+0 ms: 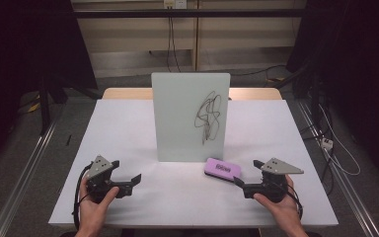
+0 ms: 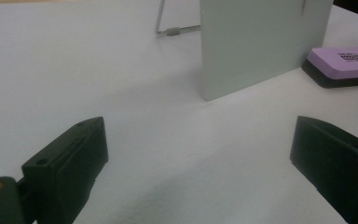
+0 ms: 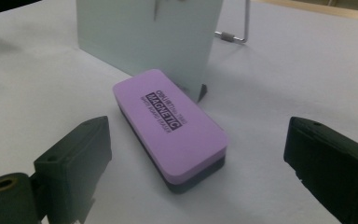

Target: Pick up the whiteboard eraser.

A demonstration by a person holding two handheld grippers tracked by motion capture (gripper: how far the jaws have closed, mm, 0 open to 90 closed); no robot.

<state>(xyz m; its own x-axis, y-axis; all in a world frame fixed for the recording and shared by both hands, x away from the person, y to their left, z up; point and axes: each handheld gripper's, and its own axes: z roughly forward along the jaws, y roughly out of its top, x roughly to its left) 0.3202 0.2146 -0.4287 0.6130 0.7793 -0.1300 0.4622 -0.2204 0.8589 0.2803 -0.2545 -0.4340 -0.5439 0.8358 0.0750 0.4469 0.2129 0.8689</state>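
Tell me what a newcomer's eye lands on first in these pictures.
First, the upright whiteboard at mid-table, with a black scribble on its right half. Next, the purple eraser lying flat by the board's right foot, just ahead of the open right gripper. The left gripper sits open near the front left.

In the left gripper view, the right edge of the frame is cutting off the purple, black-based magnetic board eraser, and the top edge is cropping the upright white rectangular whiteboard. The bent metal wire stand is disappearing behind the board at the top of the right gripper view. The eraser's smaller print is staying too blurred to read.
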